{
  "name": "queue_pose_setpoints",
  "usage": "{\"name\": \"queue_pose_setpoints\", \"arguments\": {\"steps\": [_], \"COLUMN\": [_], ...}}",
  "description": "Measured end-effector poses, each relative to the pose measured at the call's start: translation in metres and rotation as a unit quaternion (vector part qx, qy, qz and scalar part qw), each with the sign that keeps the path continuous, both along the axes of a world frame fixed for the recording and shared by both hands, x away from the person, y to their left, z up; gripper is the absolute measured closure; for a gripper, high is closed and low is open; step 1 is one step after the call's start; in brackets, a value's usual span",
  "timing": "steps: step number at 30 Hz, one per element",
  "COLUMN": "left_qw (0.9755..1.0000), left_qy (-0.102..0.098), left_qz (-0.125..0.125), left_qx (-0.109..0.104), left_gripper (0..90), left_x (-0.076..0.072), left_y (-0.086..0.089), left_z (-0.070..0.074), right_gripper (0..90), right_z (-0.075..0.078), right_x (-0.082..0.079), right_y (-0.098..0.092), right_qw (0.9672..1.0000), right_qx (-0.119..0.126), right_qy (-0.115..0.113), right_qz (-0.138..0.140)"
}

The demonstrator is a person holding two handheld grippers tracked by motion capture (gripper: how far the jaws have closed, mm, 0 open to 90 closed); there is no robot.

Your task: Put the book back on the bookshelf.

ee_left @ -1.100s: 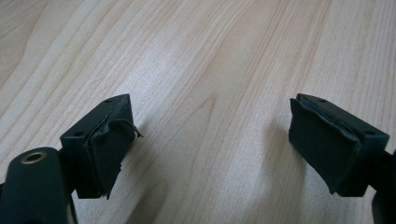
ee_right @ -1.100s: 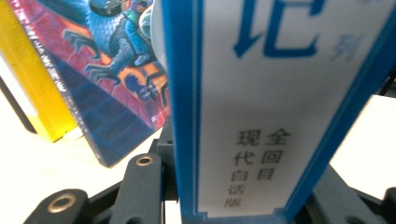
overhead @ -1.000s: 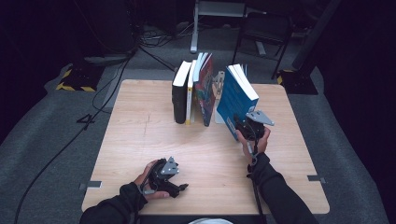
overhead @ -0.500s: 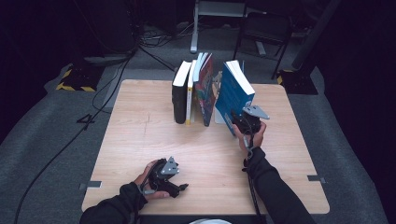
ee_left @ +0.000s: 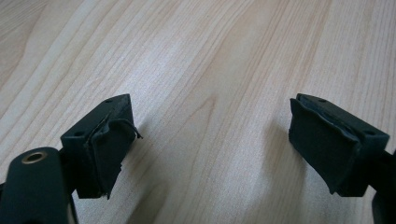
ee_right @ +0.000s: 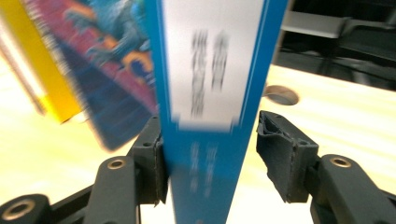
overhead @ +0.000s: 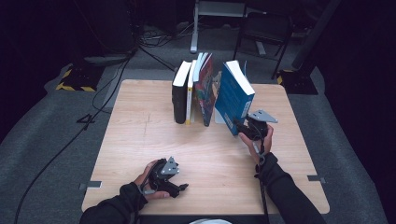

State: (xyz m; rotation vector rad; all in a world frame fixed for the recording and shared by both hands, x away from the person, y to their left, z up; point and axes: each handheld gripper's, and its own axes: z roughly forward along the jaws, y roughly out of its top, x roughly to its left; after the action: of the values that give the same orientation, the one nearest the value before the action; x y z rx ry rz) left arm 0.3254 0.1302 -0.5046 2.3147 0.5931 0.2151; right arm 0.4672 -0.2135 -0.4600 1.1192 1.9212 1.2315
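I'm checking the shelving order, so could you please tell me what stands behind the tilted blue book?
Behind the blue book stand a colourful illustrated book, a yellow one and a black one. The blue cover hides the illustrated book's right edge.

Books [overhead: 196, 93] upright on wooden table [overhead: 140, 121]

Pale matt wood-grain table [overhead: 140, 121], glossy blue paper book [overhead: 233, 95], matt rubbery black pads [ee_left: 322, 144].

Left gripper [overhead: 180, 188] rests low near the table's front edge, jaws wide apart, nothing between them. Right gripper [overhead: 239, 125] held forward at arm's length; jaws have just been opening, right pad [ee_right: 280, 154] now clear.
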Motion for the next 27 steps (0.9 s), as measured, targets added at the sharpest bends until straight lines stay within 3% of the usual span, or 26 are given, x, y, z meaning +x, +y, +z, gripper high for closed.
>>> {"name": "queue_pose_setpoints", "arguments": {"steps": [3,4,6,9,12,17,27], "left_qw": [1.0,1.0,1.0,1.0,1.0,1.0,1.0], "left_qy": [0.0,0.0,-0.001,0.0,0.0,0.0,0.0], "left_qz": [0.0,0.0,0.0,0.001,0.001,0.0,-0.002], "left_qx": [0.0,0.0,0.0,0.0,0.0,0.0,0.0], "left_gripper": [14.9,14.8,14.9,14.9,14.9,14.9,14.8], "left_x": [0.0,0.0,0.0,0.0,0.0,0.0,0.001], "left_y": [0.0,0.0,0.0,0.0,0.0,0.0,0.0], "left_z": [0.0,0.0,0.0,0.0,0.0,0.0,0.0], "right_gripper": [44.7,44.6,47.1,48.1,56.0,56.9,61.3], "right_z": [-0.003,-0.006,-0.011,-0.014,-0.012,-0.011,-0.01], "right_x": [-0.003,-0.006,-0.008,-0.008,-0.008,-0.001,0.006], "right_y": [-0.005,-0.008,-0.01,-0.017,-0.012,-0.008,0.006], "right_qw": [0.9998,0.9993,0.9984,0.9986,0.9983,0.9983,0.9998], "right_qx": [-0.014,-0.013,-0.039,-0.025,-0.034,-0.021,-0.019], "right_qy": [0.004,0.011,0.018,0.02,0.004,0.003,0.009], "right_qz": [0.01,0.032,0.037,0.041,0.048,0.053,0.004]}}
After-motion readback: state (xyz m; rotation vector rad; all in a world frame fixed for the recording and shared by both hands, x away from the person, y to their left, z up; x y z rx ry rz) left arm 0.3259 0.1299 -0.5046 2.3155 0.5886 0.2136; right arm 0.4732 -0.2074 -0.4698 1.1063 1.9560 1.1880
